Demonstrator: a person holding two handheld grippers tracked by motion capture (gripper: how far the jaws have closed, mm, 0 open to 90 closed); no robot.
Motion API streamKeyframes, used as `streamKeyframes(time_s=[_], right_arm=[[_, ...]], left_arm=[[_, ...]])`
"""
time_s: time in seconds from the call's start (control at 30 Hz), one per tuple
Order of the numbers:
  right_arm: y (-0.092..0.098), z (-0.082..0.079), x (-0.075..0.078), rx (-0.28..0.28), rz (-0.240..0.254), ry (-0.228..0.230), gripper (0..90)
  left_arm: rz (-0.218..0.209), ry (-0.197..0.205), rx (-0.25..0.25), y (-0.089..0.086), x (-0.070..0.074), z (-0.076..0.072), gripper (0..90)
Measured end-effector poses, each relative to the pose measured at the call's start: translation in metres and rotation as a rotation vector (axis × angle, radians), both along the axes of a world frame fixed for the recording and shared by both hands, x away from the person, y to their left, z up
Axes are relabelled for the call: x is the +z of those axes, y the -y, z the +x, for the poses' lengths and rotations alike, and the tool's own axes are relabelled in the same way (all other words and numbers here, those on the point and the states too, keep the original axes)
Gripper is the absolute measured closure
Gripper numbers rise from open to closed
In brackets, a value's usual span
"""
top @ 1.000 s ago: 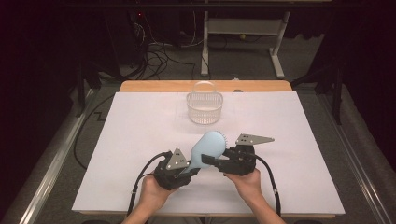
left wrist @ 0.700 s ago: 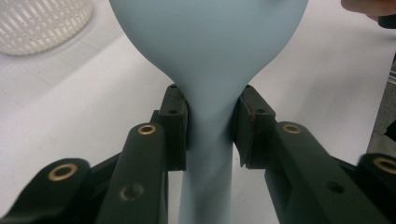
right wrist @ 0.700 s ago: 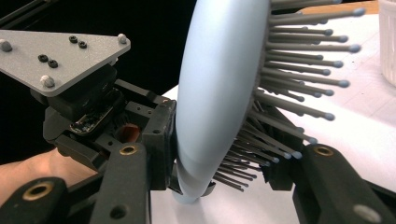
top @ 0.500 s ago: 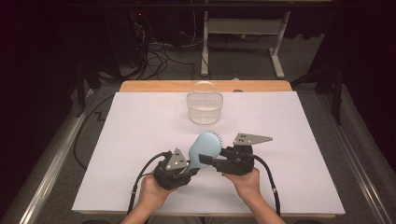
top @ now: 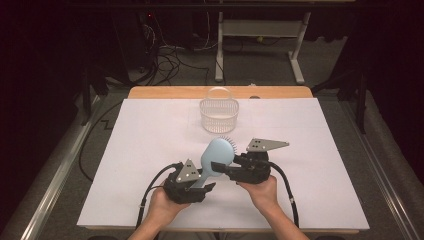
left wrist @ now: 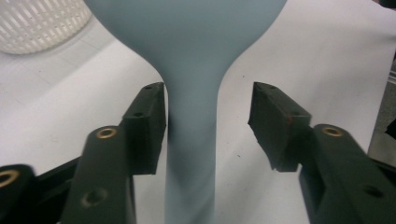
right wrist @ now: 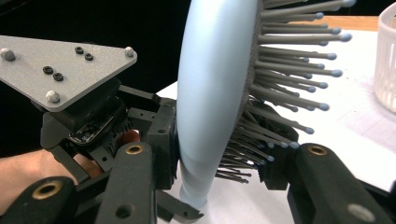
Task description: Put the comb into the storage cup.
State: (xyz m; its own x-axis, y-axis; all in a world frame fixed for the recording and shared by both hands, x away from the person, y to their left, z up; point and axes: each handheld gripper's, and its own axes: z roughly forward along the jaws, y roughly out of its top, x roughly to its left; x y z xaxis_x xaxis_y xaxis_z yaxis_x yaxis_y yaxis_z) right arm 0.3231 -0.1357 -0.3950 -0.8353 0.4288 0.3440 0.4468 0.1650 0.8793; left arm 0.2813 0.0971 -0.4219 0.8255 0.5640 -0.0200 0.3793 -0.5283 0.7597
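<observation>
Matt, seemingly plastic blue hairbrush

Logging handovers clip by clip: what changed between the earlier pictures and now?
The left gripper has just opened its jaws: the hairbrush handle is between them, one pad touching it and the other clear. The right gripper has just closed on the brush head, one pad on its back, the other in the bristles. The brush tilted slightly. The basket, the table and both hands stayed put.

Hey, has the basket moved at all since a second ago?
No. The basket sits at the same spot by the table's far wooden edge, beyond the hairbrush.
</observation>
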Motion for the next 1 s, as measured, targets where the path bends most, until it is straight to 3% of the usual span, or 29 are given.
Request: streamKeyframes(time_s=[0.13, 0.47, 0.63, 1.0], right_arm=[[0.003, 0.002, 0.002, -0.005, -0.006, -0.001, 57.7], [0.011, 0.005, 0.006, -0.022, -0.023, -0.002, 57.7], [0.014, 0.006, 0.008, -0.028, -0.026, -0.002, 57.7], [0.024, 0.01, 0.016, -0.055, -0.041, -0.011, 57.5]], left_arm=[[-0.02, 0.005, 0.007, -0.002, 0.001, 0.001, 35.8], [-0.081, -0.033, 0.004, -0.008, 0.002, 0.004, 13.8], [-0.1, -0.048, 0.01, -0.014, 0.001, 0.006, 9.7], [-0.127, -0.019, 0.039, -0.025, 0.001, 0.006, 10.0]])
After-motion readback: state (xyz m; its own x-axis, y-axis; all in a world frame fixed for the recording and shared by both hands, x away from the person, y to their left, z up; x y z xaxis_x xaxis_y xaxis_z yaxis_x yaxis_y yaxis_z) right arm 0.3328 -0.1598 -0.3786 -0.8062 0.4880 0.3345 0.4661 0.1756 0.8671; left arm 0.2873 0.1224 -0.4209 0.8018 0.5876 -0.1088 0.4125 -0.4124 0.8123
